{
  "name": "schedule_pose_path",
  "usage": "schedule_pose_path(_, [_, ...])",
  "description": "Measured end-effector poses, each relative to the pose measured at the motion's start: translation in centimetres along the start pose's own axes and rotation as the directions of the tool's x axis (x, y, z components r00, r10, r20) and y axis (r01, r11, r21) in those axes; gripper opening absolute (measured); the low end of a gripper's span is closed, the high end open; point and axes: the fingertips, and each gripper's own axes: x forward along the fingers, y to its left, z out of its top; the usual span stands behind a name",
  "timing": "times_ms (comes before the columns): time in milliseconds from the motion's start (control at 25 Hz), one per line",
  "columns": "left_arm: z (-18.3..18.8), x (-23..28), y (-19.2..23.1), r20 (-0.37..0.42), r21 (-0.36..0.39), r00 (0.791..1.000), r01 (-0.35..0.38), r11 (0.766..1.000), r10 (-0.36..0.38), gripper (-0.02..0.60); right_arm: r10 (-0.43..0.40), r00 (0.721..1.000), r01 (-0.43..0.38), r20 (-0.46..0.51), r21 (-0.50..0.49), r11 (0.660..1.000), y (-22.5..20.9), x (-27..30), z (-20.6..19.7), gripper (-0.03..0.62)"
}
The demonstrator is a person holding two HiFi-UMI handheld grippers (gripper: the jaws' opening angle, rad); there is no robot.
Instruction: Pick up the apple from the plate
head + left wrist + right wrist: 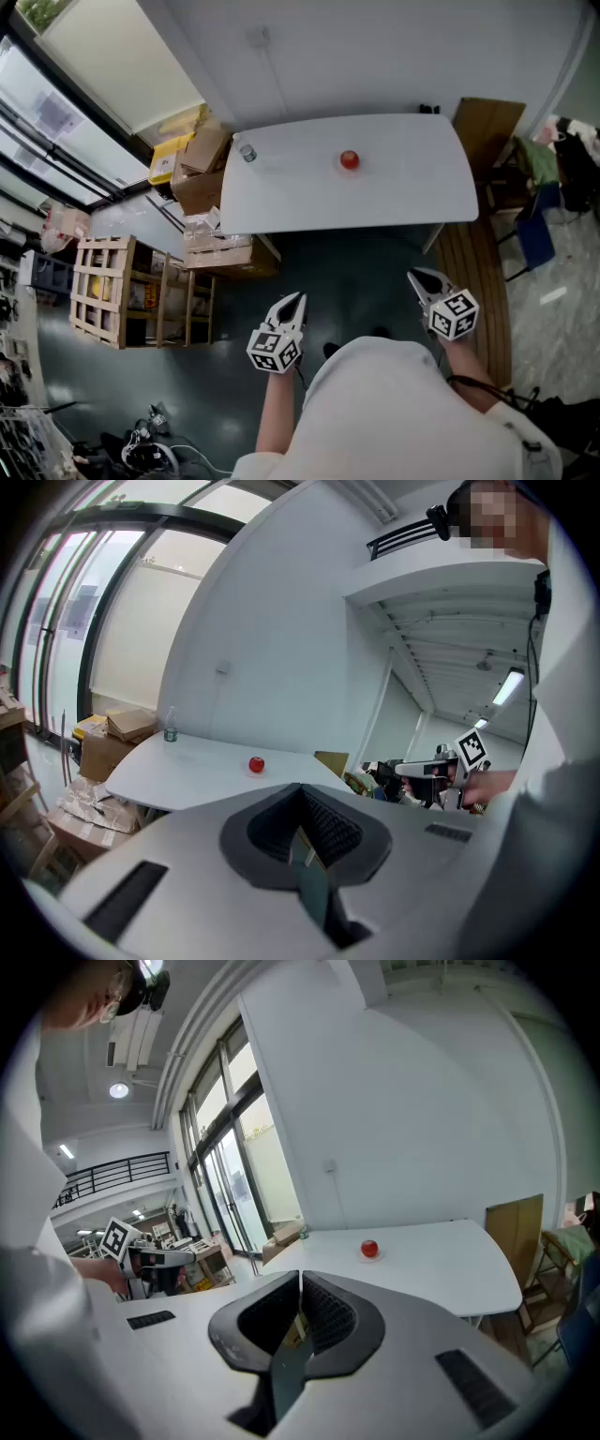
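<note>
A red apple (350, 160) sits on a small pale plate (350, 170) near the middle of a white table (394, 187). The apple (256, 764) is far ahead in the left gripper view, and the apple (369, 1249) also lies far ahead in the right gripper view. My left gripper (298, 298) is held well short of the table, over the dark floor, shut with nothing in it. My right gripper (418, 276) hovers at the same distance, to the right, jaws together and empty. Each gripper (300, 787) (300, 1275) shows its tips meeting.
A small clear bottle (247, 152) stands at the table's left corner. Cardboard boxes (202, 169) and a wooden crate (117, 291) crowd the floor on the left. A brown board (487, 127) and a chair (530, 230) with clutter stand on the right.
</note>
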Motion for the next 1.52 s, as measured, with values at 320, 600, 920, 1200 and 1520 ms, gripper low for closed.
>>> schedule_pose_path(320, [-0.2,0.0,-0.6,-0.002,0.001,1.000,-0.003,1.000,0.003,0.002,0.012,1.000,-0.012,0.004,0.002,1.000,0.0,-0.3,-0.1,0.037])
schedule_pose_path(600, [-0.3,0.5,-1.7,-0.008,0.004,1.000,-0.006,1.000,0.006,0.002,0.046,0.999,-0.046,-0.004,0.000,0.999,-0.2,-0.5,-0.1,0.037])
schedule_pose_path(920, [-0.5,2.2,-3.6,-0.011,0.009,1.000,-0.021,1.000,0.021,0.002,0.079,0.997,-0.078,-0.018,0.022,0.997,-2.1,-1.2,-0.1,0.038])
schedule_pose_path(1200, [-0.1,3.6,-6.1,0.051,-0.041,0.999,-0.010,0.999,0.012,0.002,0.097,0.994,-0.097,-0.050,0.004,0.995,-4.5,-1.7,-0.5,0.038])
schedule_pose_path(1520, [-1.4,5.1,-7.5,0.031,-0.060,0.999,-0.041,0.997,0.043,0.002,0.117,0.991,-0.116,-0.065,0.009,0.993,-6.3,-1.8,-0.9,0.038])
